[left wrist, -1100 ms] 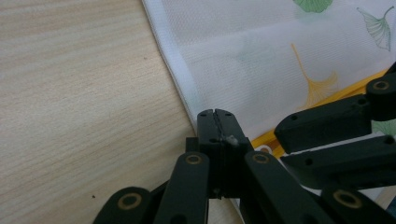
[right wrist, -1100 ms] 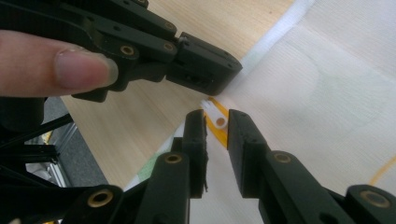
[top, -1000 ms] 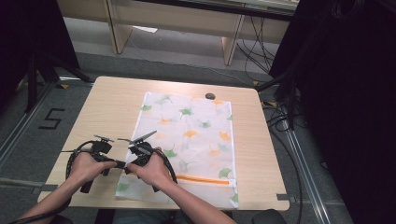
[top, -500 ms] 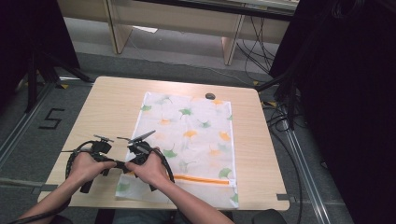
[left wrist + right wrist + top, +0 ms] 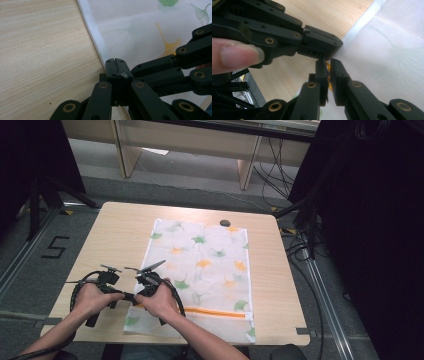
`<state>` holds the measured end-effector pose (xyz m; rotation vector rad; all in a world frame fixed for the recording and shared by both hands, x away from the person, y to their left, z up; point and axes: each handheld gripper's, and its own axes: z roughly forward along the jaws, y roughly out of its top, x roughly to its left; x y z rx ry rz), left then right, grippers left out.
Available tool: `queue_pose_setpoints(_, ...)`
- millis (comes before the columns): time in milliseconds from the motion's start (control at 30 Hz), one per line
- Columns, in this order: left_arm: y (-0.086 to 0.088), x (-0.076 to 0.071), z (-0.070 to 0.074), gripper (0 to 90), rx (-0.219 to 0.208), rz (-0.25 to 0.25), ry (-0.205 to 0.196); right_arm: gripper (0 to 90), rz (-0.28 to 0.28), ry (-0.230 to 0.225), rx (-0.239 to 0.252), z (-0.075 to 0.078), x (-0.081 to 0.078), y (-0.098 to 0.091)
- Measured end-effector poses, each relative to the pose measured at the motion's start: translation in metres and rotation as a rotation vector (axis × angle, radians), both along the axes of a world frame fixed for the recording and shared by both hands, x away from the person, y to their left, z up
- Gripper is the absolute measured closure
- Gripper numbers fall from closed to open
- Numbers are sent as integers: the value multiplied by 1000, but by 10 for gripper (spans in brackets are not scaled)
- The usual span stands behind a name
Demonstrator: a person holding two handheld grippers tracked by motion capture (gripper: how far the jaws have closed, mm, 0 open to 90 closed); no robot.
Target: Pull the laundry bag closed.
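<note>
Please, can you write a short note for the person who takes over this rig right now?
Left hand-held gripper: jaws shut at the mesh bag's left hem; I cannot tell if it pinches cloth.
Right hand-held gripper: jaws have just been closing, with an orange piece between them, likely the zipper pull.
Mesh bag: flat on the table, orange zipper near the person.
Done: both grippers at the zipper's left end.
Left: probably sliding the zipper.

- My wooden table stands on grey floor.
- Floor marking "5" lies left of it.
- Light wood furniture beyond; black cables trail beside dark drapes.
</note>
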<state>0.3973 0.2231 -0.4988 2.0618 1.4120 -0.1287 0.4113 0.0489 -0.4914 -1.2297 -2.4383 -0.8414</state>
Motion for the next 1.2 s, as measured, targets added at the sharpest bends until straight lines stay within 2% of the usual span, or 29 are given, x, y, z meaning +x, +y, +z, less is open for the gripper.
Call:
queue_pose_setpoints(200,0,0,0,894,-7,2,-2,895,4,-5,5,1,-1,1)
queue_pose_setpoints(300,0,0,-1,893,-9,5,-3,899,-17,15,1,2,-3,1)
queue_pose_setpoints(367,0,-1,-1,882,-8,2,-2,900,9,-17,10,0,-3,0)
queue_pose_setpoints(400,1,-1,0,875,2,-15,-2,900,-17,5,1,1,-5,1)
queue_pose_setpoints(433,1,-3,3,870,-1,-9,-4,900,-13,-15,-17,1,-4,0)
queue_pose_setpoints(533,4,-6,5,870,-2,-13,-4,900,-15,-7,7,2,-6,0)
queue_pose_setpoints(567,5,-7,4,870,-8,-5,-2,900,-6,-17,15,1,-6,0)
queue_pose_setpoints(600,5,-7,4,870,-8,-5,-2,900,-6,-17,15,1,-6,0)
queue_pose_setpoints(633,5,-5,4,869,-11,-7,-1,900,-29,2,6,1,-9,0)
queue_pose_setpoints(700,2,-5,4,869,-18,11,-6,900,-14,-16,14,0,-8,-1)
queue_pose_setpoints(733,2,-4,4,869,-9,-6,-4,900,-14,-16,14,0,-8,-1)
queue_pose_setpoints(767,0,-4,3,868,-17,5,-6,900,-41,1,-2,1,-11,0)
queue_pose_setpoints(800,-1,-3,2,869,-14,3,-5,900,-22,-17,3,0,-11,0)
queue_pose_setpoints(967,-1,-3,0,885,15,-20,-1,900,-19,-23,-2,0,-11,0)
queue_pose_setpoints(1000,-2,-4,0,892,27,-23,-3,900,-11,-38,-4,-1,-11,0)
queue_pose_setpoints(1033,-4,-4,-1,895,33,-20,-8,900,-38,-16,2,-1,-13,1)
queue_pose_setpoints(1100,-6,-6,-1,896,51,-20,-25,900,-41,-10,-7,-1,-14,1)
queue_pose_setpoints(1167,-8,-8,-1,896,48,-4,-35,900,-39,-7,-5,-1,-14,1)
queue_pose_setpoints(1200,-9,-8,-1,897,54,-11,-44,900,-42,-12,-6,-1,-14,0)
